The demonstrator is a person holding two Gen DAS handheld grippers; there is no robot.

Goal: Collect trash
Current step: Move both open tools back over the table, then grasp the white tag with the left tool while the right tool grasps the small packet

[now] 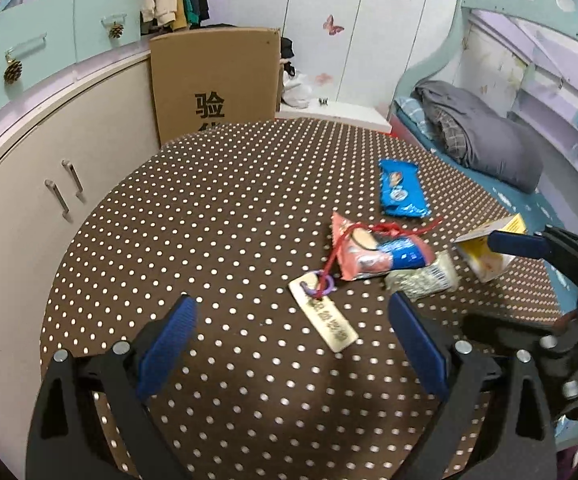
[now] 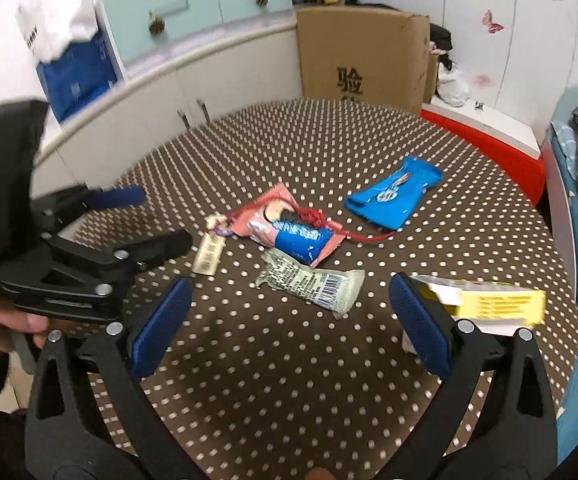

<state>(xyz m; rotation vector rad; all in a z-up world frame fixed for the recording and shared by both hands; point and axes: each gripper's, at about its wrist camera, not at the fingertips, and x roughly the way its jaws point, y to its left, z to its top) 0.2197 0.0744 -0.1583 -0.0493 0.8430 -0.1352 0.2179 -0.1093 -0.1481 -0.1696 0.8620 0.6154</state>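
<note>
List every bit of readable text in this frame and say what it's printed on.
"验": cardboard box, with a second character below cut off by the table.
Wooden tag: engraved characters, too blurred to read.
Blue wrapper, pink wrapper, green wrapper and yellow box: print too small or blurred.

The big brown cardboard box (image 1: 217, 88) at the far side has one large black Chinese sign, 验. The writing on the wrappers is too blurry.
</note>
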